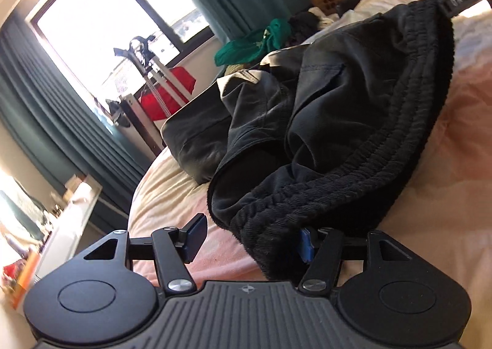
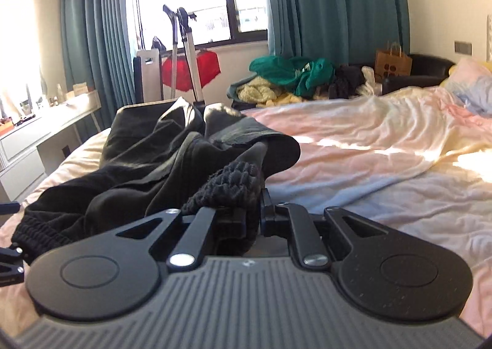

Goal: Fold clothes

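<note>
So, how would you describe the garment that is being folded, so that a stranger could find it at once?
Look at the bed with the pale pink and yellow cover. On its near side lies a pair of black trousers, crumpled. Its ribbed elastic waistband and plain black colour set it apart from the green and yellow clothes heaped beyond the bed under the window.

Black pants [image 1: 323, 121] lying crumpled on pink-yellow bedsheet [image 2: 384, 146] — ribbed elastic waistband [image 1: 384, 164] stretching across near side, bunched at both ends; legs trailing twd bed's foot, unfolded.
</note>
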`<state>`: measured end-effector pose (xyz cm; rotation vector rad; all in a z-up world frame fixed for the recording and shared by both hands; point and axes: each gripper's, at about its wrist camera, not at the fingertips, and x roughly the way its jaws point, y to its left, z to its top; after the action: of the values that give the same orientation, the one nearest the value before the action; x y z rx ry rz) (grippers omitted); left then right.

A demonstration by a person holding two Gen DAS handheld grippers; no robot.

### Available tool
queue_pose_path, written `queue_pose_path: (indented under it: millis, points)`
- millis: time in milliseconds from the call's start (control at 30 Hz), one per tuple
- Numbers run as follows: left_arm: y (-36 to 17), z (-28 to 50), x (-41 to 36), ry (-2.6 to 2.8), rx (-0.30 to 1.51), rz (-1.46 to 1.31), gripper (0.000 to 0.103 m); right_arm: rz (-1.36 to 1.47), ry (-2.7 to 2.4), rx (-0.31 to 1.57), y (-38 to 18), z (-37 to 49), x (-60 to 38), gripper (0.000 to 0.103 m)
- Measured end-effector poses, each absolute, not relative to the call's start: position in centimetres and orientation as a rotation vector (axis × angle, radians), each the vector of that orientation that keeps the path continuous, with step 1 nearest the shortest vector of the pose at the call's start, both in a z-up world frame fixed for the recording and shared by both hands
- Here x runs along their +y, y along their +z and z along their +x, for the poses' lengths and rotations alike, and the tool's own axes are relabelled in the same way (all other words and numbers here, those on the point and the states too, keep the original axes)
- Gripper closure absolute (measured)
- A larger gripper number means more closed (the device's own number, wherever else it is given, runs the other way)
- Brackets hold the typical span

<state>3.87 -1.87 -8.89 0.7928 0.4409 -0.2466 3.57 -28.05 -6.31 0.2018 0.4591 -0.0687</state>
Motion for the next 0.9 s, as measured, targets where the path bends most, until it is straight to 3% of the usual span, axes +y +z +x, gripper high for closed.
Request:
queue_pose_path:
  millis: [367, 400, 433, 467, 500, 700, 767, 900]
  points:
    - [-13.4, 6.0, -6.5, -0.22, 0.348, 1.002, 0.043, 0.25, -0.104, 0.559, -8.8, 4.6, -28.2, 0.091]
    - [-13.7, 6.6, -6.7, -0.207, 0.332, 1.006, 0.045, 0.25, -0.106, 0.564, -8.8, 4.6, -28.2, 0.091]
    - [-13.9, 7.2, -6.8, -0.195, 0.317, 1.008, 0.057, 0.251, -0.109, 0.566, -8.9, 4.6, -28.3, 0.091]
    - [-14.0, 7.7, -6.8, -0.189, 0.315, 0.995, 0.075, 0.247, -0.112, 0.572, -9.0, 4.7, -28.2, 0.09]
    - [-13.7, 8.0, -6.7, -0.183, 0.314, 0.964, 0.079, 0.237, -0.113, 0.578, -9.1, 4.8, -28.2, 0.09]
    - [-9.4, 8.9, -5.1, -0.144, 0.311, 0.66, 0.086, 0.198, -0.123, 0.628, -10.3, 5.6, -27.6, 0.087]
    - [-7.8, 9.1, -4.0, -0.122, 0.311, 0.551, 0.087, 0.2, -0.12, 0.652, -10.8, 5.9, -27.6, 0.075]
    - [-5.0, 10.0, -1.8, -0.074, 0.336, 0.353, 0.087, 0.211, -0.102, 0.69, -12.0, 6.5, -27.4, 0.069]
